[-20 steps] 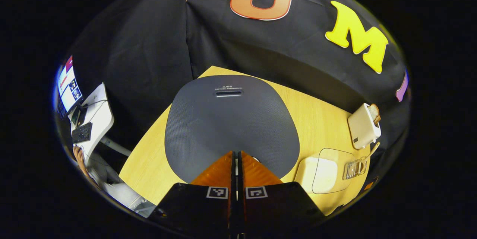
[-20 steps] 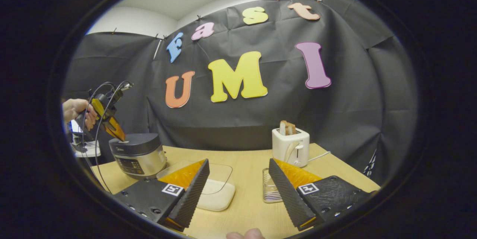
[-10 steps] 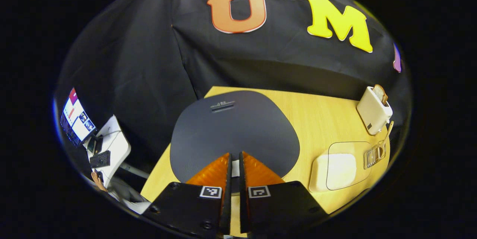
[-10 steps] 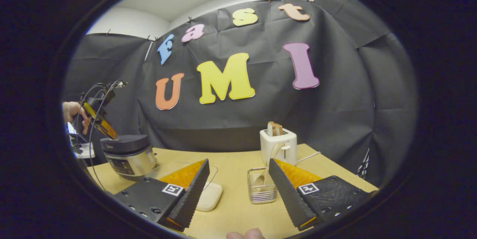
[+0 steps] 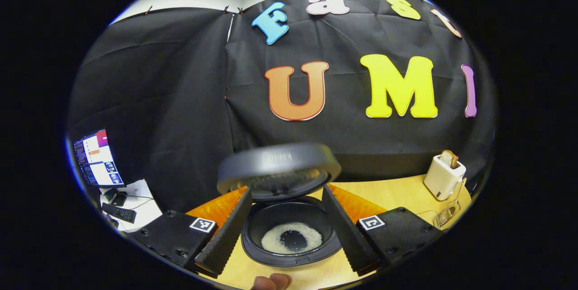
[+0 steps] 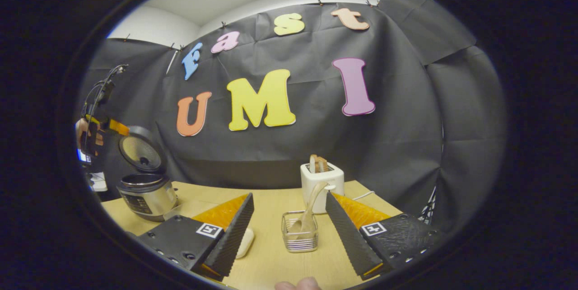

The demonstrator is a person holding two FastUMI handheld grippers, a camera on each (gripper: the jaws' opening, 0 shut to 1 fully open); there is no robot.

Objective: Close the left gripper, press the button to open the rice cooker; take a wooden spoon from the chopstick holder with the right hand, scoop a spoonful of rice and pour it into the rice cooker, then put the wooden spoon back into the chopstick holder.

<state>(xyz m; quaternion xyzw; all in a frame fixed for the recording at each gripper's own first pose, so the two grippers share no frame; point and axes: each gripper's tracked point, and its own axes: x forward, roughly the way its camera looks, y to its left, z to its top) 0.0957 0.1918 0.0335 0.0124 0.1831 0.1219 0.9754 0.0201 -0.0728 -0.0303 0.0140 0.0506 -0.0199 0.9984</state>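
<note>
Standing with its lid up, the rice cooker [image 5: 289,236] shows a ring of rice in its pot between the spread fingers of the left gripper [image 5: 285,229]. The right gripper [image 6: 289,231] is spread wide too, and the chopstick holder [image 6: 300,237] sits between its fingers on the table [image 6: 271,258]. From this holder the wooden spoon [image 6: 308,215] leans toward 1 o'clock, in front of the toaster [image 6: 321,181].

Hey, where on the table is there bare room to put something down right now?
Bare wood lies in front of the chopstick holder, between it and the right gripper, and to the right of the toaster. It is crowded on the left, where the white dish sits close to the open rice cooker.
</note>
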